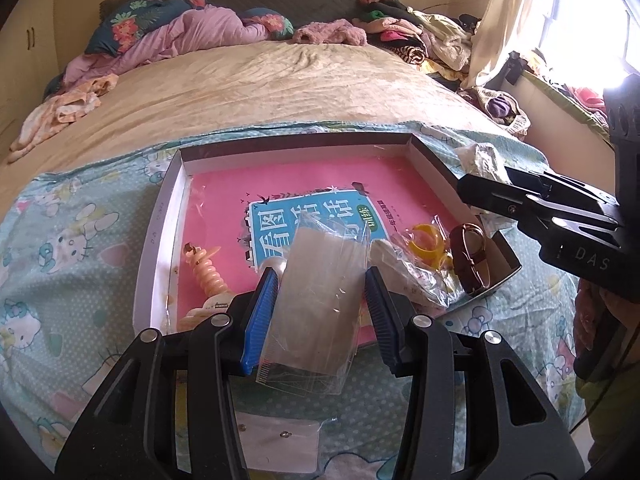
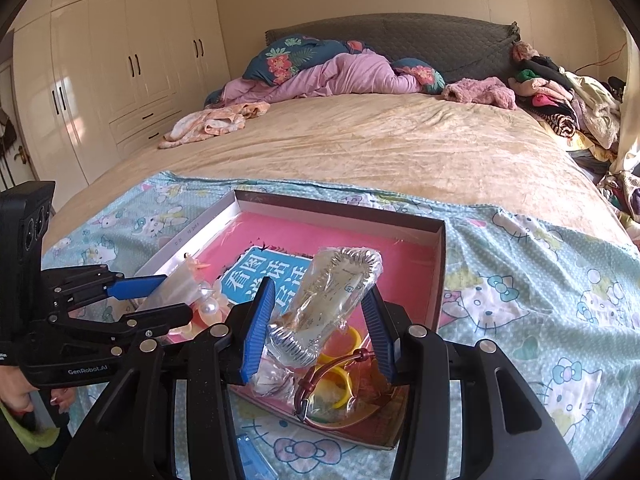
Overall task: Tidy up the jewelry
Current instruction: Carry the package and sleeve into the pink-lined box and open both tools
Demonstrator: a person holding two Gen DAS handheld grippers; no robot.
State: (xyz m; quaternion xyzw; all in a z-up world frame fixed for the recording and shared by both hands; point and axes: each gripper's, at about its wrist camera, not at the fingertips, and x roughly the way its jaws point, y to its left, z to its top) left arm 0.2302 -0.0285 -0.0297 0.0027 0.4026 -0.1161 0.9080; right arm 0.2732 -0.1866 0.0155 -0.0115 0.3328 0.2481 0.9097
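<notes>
holding a clear plastic packet (image 1: 320,296) between the left gripper (image 1: 320,304) pads over the shallow box (image 1: 160,216), i had the right gripper (image 2: 316,332) half-closed around a bagged comb-like hairpiece (image 2: 320,304); next, i judged, each needed lowering into the box and releasing

Shallow open box (image 1: 424,156) lined pink, on patterned sheet; clear flat packet (image 1: 320,300) tilted upright at its near edge, crinkled silver-trimmed packet (image 2: 320,304) likewise raised, yellow ring (image 1: 428,236) in plastic, brown strap (image 1: 472,260) at right corner, pearl hair clip (image 1: 208,272) at left.
</notes>
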